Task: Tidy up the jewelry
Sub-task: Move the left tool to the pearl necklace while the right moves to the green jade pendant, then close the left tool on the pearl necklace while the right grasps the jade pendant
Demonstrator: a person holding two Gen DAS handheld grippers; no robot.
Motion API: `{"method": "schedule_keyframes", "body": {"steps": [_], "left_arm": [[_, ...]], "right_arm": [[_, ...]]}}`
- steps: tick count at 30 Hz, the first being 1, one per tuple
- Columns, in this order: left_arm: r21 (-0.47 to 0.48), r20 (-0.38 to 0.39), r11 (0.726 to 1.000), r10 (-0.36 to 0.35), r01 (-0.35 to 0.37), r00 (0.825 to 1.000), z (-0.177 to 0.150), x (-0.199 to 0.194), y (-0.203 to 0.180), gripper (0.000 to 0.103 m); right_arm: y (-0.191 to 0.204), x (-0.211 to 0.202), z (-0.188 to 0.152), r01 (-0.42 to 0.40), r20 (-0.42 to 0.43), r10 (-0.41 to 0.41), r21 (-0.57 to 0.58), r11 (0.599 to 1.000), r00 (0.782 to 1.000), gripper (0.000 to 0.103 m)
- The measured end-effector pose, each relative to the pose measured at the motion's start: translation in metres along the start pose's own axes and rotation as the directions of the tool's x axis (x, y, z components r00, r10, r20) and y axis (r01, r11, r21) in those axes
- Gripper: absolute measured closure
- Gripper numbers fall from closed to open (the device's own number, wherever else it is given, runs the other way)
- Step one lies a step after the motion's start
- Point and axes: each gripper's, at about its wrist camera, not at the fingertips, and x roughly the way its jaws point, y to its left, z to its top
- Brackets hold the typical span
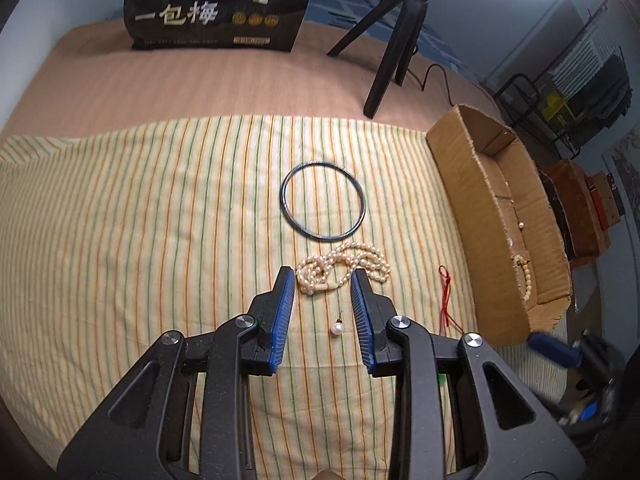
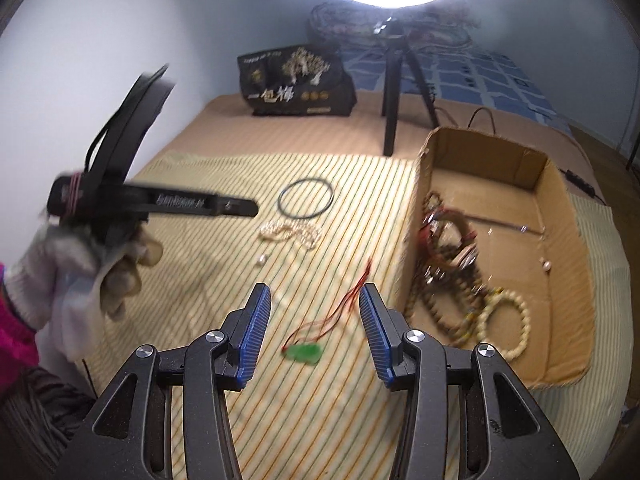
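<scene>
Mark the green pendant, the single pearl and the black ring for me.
green pendant (image 2: 305,353): right wrist view, middle of the stone.
single pearl (image 1: 337,328): left wrist view, on the bead.
black ring (image 1: 287,209): left wrist view, left side of the hoop.

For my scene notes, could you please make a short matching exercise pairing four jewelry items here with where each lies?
Items:
1. dark bangle
2. pearl necklace
3. green pendant
4. cream bead bracelet

Places:
A. inside the cardboard box
B. between the right gripper fingers' view
C. just ahead of the left gripper
D. farthest out on the striped cloth

Pairs: 1-D, 2-C, 3-B, 4-A
</scene>
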Motion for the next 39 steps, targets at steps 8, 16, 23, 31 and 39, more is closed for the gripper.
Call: {"method": "schedule_keyframes", "body": {"steps": [8,16,23,31,39], "left_arm": [[-0.012,-0.040,1.000,0.018,-0.018,0.999,-0.003,0.021,0.000,0.075],[-0.015,-0.060,1.000,0.022,-0.023,0.998,0.002,0.035,0.002,0.075],[-0.017,-0.065,1.000,0.015,-0.016,0.998,0.006,0.043,0.003,0.075],[-0.012,-0.070,1.000,0.018,-0.019,0.997,0.010,0.052,0.002,0.075],[0.042,-0.060,0.996,0.075,-0.073,0.995,0.010,0.061,-0.007,0.083]], "right_arm": [[0.010,0.023,-0.028,0.000,-0.079,0.000,-0.005,1.000,0.997,0.058],[0.019,0.041,-0.037,0.014,-0.122,-0.020,-0.047,0.999,0.992,0.058],[0.017,0.058,-0.040,0.004,-0.155,-0.008,-0.027,1.000,0.988,0.058],[0.021,0.067,-0.039,0.025,-0.170,-0.033,-0.050,0.998,0.985,0.058],[0.026,0.068,-0.041,0.053,-0.170,-0.068,-0.090,0.994,0.983,0.066]]}}
